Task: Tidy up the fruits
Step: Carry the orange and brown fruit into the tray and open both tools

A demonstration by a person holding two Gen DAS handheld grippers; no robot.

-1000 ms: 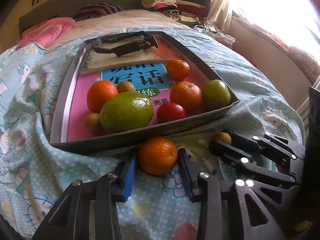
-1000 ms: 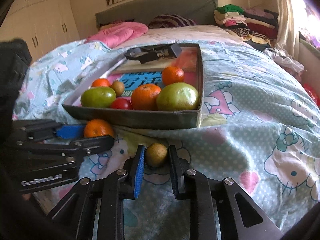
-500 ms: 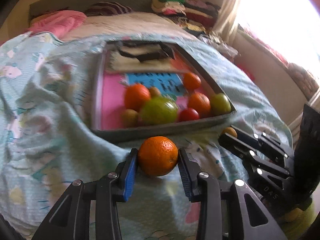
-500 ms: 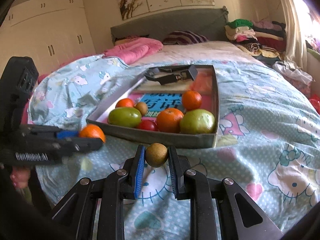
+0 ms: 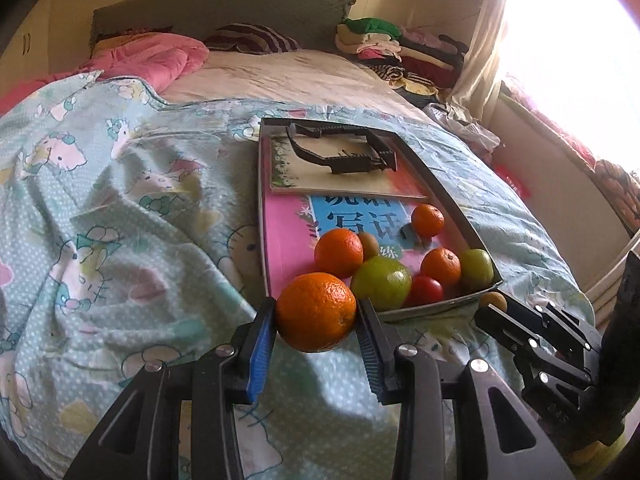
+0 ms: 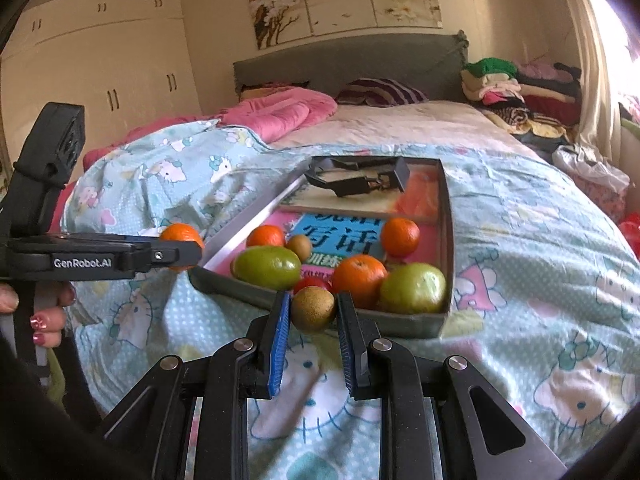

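Up off the blanket since a second ago, both fruits ride in the air now. On my left, the left gripper (image 5: pixel 316 314) is clamped on the orange (image 5: pixel 316 312), lifted level with the near-left corner of the tray (image 5: pixel 436 307), high enough to clear its wall, I judge. On my right, the right gripper (image 6: pixel 313 314) pinches the small brown kiwi (image 6: pixel 313 309) just before the tray's near wall, where the other fruit is gathered.
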